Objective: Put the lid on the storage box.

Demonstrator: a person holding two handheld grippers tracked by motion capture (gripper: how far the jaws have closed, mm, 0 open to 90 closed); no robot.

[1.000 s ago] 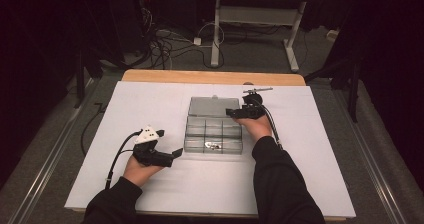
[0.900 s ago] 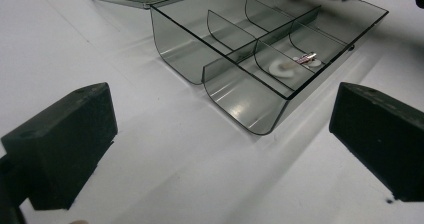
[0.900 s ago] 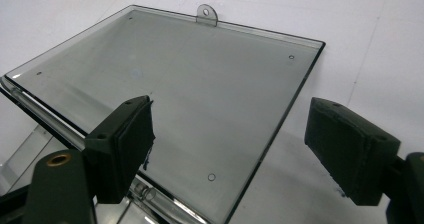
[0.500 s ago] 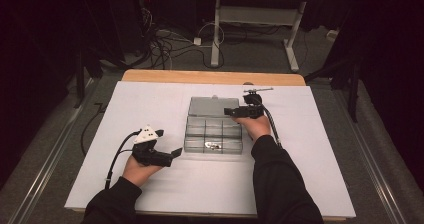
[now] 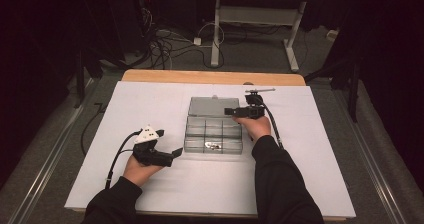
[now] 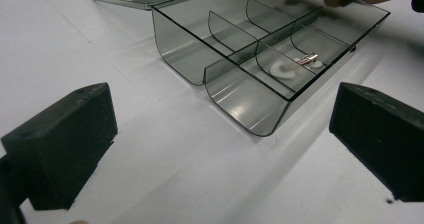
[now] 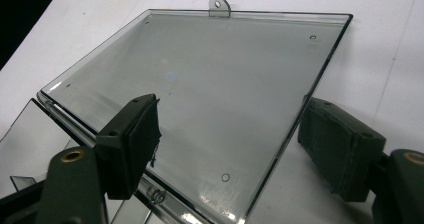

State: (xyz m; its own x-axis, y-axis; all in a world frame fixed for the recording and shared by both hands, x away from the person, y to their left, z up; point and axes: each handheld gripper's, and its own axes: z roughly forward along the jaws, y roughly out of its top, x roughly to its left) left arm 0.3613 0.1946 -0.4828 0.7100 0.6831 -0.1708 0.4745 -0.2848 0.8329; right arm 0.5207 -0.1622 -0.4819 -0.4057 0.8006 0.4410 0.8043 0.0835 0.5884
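White table (image 5: 150, 104), dark room beyond: smoky compartment box (image 5: 213, 133) sits mid-table, lid (image 7: 200, 99) flat open — my right gripper (image 5: 230, 112) hovers agape over its hinge-side corner, left gripper (image 5: 176, 153) idles open nearby; next, I judge, closing the lid.

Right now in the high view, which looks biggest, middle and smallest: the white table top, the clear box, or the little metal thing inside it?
1. White table top, by far the biggest.
2. Clear box, with its lid lying open.
3. Little metal thing, tiny.
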